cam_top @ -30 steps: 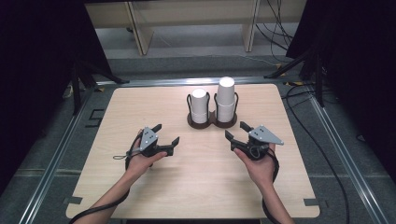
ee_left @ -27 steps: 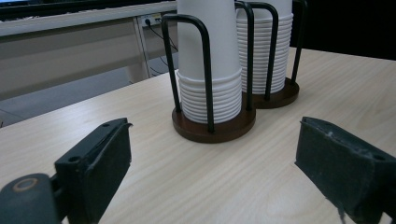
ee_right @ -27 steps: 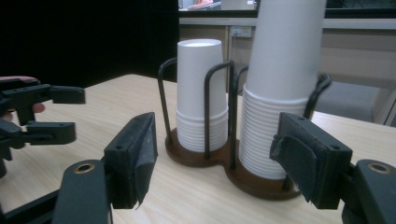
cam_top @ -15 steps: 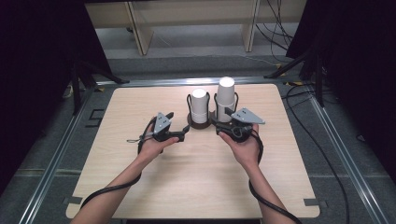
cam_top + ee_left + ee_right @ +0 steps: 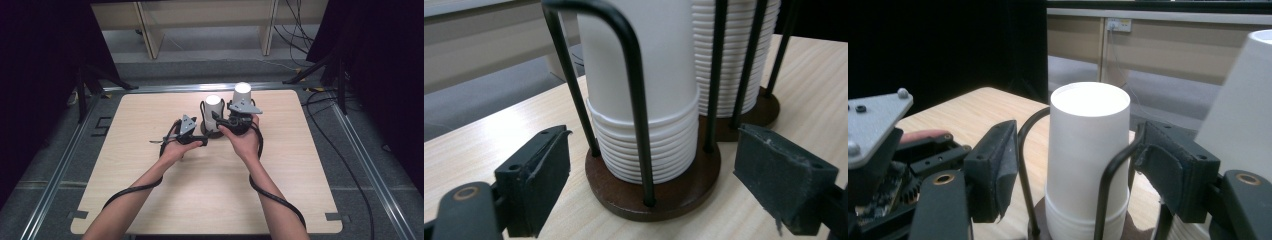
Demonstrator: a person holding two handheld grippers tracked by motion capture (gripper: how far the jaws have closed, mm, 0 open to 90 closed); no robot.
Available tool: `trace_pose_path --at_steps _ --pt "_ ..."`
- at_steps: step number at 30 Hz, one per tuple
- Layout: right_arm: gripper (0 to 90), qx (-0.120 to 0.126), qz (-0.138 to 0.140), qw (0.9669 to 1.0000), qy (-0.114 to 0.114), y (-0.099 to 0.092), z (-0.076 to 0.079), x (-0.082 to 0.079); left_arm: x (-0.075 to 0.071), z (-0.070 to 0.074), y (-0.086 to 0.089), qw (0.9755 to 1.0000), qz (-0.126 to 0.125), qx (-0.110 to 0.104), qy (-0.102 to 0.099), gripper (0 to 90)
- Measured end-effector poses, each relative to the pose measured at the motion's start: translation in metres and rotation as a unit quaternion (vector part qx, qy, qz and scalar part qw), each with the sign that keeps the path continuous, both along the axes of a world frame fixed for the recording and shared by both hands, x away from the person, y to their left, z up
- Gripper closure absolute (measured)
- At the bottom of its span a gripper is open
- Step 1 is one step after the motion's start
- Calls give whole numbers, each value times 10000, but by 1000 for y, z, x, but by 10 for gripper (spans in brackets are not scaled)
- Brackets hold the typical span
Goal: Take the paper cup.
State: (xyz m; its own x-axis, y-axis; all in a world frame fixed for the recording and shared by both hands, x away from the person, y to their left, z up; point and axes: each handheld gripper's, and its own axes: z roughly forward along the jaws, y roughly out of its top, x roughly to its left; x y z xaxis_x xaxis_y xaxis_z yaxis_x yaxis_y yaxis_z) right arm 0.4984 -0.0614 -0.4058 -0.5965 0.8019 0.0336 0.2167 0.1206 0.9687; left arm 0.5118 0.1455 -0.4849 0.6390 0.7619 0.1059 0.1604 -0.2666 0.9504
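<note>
Both hand-held grippers brought up to the cup stacks near the far middle of the table (image 5: 150,200).
Left hand-held gripper (image 5: 651,175) spread wide, low beside the brown base (image 5: 674,192) of the shorter cup stack (image 5: 213,107). Right hand-held gripper (image 5: 1075,165) spread around that stack's top, beside the taller cup stack (image 5: 242,95); touching or not, could not tell.

Your right hand (image 5: 243,141) hides the foot of the taller stack of white paper cups (image 5: 242,93) in the high view. In your left gripper view, both stacks' tops run off the upper edge.
</note>
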Motion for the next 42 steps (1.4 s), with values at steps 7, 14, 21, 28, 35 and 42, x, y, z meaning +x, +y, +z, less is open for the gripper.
trace_pose_path --at_steps 7,14,21,28,35,42 --pt "324 -217 -165 9996 -62 11 0 18 7 -2 -4 9997 94 -45 213 153" --pt "323 -255 -262 9993 44 21 0 30 15 -5 -8 9996 122 -47 270 166" --pt "323 -426 -378 9984 -31 31 1 37 18 -6 -11 9995 135 -94 282 178" --pt "328 -347 -517 9979 174 37 -4 42 22 -7 -14 9994 125 -85 299 183" --pt "331 -381 -663 9970 147 41 -6 43 26 -4 -15 9993 118 9 345 200" --pt "336 -293 -727 9968 147 43 -7 44 29 -7 -19 9993 95 -37 362 212"
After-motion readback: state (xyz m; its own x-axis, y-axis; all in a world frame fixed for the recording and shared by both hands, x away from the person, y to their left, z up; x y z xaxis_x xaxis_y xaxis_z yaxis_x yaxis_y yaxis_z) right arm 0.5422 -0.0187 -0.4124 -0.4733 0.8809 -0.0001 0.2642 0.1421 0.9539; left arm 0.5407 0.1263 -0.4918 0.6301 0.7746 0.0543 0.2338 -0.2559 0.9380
